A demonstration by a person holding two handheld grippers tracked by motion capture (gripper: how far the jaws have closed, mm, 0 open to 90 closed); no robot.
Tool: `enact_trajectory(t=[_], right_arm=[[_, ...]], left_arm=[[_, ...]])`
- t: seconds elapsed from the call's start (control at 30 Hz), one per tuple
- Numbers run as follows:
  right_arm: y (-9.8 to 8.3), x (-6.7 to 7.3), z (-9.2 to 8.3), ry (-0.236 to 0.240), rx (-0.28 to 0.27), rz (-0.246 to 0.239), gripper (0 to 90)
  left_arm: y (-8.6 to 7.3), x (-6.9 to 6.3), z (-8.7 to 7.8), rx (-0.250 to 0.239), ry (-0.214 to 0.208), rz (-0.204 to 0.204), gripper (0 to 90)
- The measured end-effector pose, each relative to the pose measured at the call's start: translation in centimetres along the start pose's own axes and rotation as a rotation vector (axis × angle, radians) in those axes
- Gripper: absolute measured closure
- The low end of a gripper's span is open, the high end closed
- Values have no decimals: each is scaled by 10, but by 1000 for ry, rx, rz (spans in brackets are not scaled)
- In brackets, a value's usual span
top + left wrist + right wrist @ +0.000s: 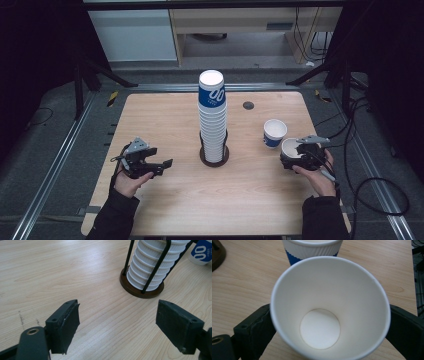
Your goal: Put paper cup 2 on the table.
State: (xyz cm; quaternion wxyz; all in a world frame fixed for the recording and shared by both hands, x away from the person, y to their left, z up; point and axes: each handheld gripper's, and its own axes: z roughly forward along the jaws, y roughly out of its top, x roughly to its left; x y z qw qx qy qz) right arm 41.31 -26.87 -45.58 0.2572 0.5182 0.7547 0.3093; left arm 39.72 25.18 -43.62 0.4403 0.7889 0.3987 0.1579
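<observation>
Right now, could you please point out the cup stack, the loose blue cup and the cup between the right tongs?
cup stack [212, 117], high view, ribbed middle.
loose blue cup [274, 134], high view, side wall.
cup between the right tongs [320, 328], right gripper view, inner bottom.

the right gripper [303, 154] sits behind its cup [292, 148] in the high view, so pad contact can't be read there. in the right gripper view the cup [329, 310] covers both pads and its base runs off the bottom edge. the second cup [312, 250] is cropped at the top. the stack [155, 265] is cut off in the left gripper view.
</observation>
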Motion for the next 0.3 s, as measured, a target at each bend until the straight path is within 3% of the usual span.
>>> enact_trajectory(t=[0.3], right_arm=[[-10, 11, -14, 4, 17, -11, 17]], left_arm=[[-4, 5, 1, 17, 16, -14, 168]])
